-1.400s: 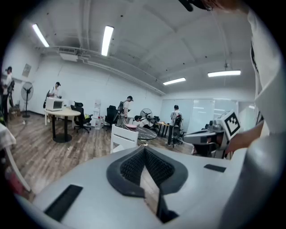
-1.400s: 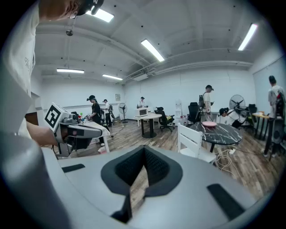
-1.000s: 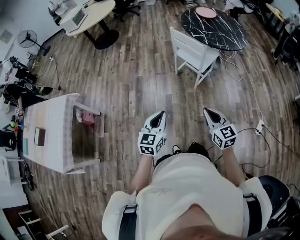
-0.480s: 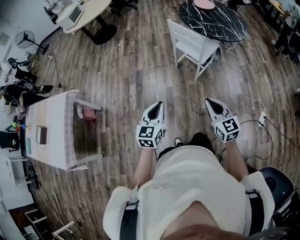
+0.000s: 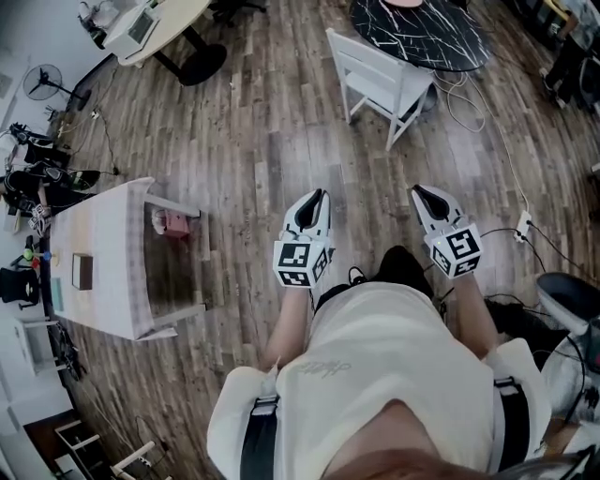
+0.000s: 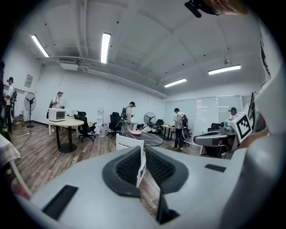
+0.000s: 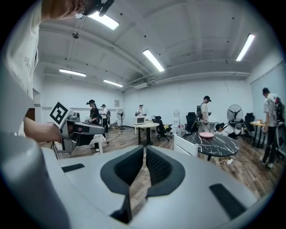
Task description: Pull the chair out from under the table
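step: approach | left gripper [image 5: 317,199], right gripper [image 5: 424,195]: jaws closed, empty | white chair [image 5: 375,75]: ahead, well apart, tucked at black worktop [image 5: 427,39] | advice: walk closer; open jaws; grip backrest's top rail

Tables [image 5: 417,33] [image 5: 169,14] [image 5: 103,253]: three, two round, one rectangular. White chair [image 5: 375,80]: one. Grippers [image 5: 321,195] [image 5: 419,190]: two. Standing fans [image 6: 30,96] [image 6: 149,118]: two. Microwave [image 6: 56,115]: one. Other people [image 7: 92,115] [image 7: 103,116] [image 7: 140,112] [image 7: 205,111] [image 7: 270,120]: seemingly five, small and distant.

The black counter [image 5: 417,33] runs off the top edge in the head view, and the chair [image 5: 375,80] has its far side hidden under it. In the left gripper view the left tongs [image 6: 143,154] cover most of the chair. That pink thing [image 5: 174,223] under the white counter [image 5: 108,234]: too small to tell.
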`<state>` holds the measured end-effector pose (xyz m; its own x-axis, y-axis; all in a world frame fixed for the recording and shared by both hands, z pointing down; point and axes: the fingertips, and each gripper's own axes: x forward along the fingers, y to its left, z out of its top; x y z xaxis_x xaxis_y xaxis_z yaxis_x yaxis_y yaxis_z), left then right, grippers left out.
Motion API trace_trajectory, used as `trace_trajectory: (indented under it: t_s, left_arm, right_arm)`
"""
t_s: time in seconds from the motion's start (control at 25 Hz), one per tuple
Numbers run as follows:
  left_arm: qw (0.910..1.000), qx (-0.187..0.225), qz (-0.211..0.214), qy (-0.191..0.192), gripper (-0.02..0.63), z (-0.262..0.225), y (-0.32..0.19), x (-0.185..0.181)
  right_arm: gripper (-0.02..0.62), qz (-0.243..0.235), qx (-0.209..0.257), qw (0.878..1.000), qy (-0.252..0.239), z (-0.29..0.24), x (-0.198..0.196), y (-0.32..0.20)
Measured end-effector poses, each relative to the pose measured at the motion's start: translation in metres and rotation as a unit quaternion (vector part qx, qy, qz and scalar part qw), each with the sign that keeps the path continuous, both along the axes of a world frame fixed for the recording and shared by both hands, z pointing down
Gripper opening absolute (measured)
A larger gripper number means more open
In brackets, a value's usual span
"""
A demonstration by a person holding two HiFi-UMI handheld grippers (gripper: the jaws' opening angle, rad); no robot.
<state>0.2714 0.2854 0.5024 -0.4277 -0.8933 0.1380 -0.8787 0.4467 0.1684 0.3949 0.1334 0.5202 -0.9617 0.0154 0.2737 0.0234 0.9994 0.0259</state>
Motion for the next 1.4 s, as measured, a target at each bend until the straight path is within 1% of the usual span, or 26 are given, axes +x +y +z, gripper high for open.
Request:
trace_trajectory:
  t_s: [0.08, 0.12, 0.16, 0.2, 0.24, 0.36, 0.64, 0.8, 0.96, 1.16, 1.28, 1.4]
  left_arm:
    - [1.0000, 0.002, -0.004, 0.002, 0.025, 0.001, -0.001, -0.003]
    - [1.0000, 0.004, -0.005, 0.002, 0.067, 0.000, -0.001, -0.003]
    - [1.0000, 0.005, -0.003, 0.003, 0.143, 0.000, 0.000, -0.004]
    - [1.0000, 0.006, -0.002, 0.004, 0.164, 0.001, 0.001, -0.004]
    - [1.0000, 0.005, -0.002, 0.005, 0.164, 0.002, 0.002, -0.005]
    - [1.0000, -0.003, 0.000, 0.008, 0.166, 0.009, 0.000, -0.011]
    - [0.9994, -0.023, 0.005, 0.024, 0.166, 0.024, -0.019, -0.035]
    - [0.9988, -0.027, 0.020, 0.035, 0.164, 0.024, -0.038, -0.054]
    - [0.9985, -0.042, 0.028, 0.022, 0.164, 0.016, -0.063, -0.087]
    - [0.9981, -0.051, 0.034, -0.004, 0.164, 0.002, -0.100, -0.125]
    - [0.9978, -0.050, 0.038, -0.019, 0.164, -0.004, -0.120, -0.140]
    - [0.9984, -0.040, 0.034, -0.020, 0.164, -0.003, -0.131, -0.152]
  right_arm:
    - [0.020, -0.006, 0.000, 1.000, 0.003, 0.001, -0.001, 0.001]
    - [0.048, -0.010, -0.001, 1.000, 0.004, 0.001, -0.002, 0.002]
    - [0.077, -0.016, -0.004, 1.000, 0.006, 0.002, -0.003, 0.005]
    - [0.115, -0.021, -0.008, 1.000, 0.008, 0.004, -0.004, 0.008]
    - [0.135, -0.025, -0.009, 1.000, 0.010, 0.005, -0.005, 0.010]
    - [0.149, -0.030, -0.011, 0.999, 0.014, 0.010, -0.012, 0.010]
    - [0.149, -0.037, -0.018, 0.999, 0.036, 0.029, -0.040, -0.008]
    - [0.148, -0.042, -0.032, 0.997, 0.057, 0.048, -0.065, -0.022]
    - [0.147, -0.037, -0.040, 0.997, 0.048, 0.047, -0.101, -0.055]
    - [0.147, -0.030, -0.031, 0.999, 0.030, 0.044, -0.143, -0.098]
    - [0.147, -0.038, -0.018, 0.999, 0.030, 0.047, -0.158, -0.112]
    - [0.147, -0.041, -0.016, 0.999, 0.027, 0.051, -0.168, -0.120]
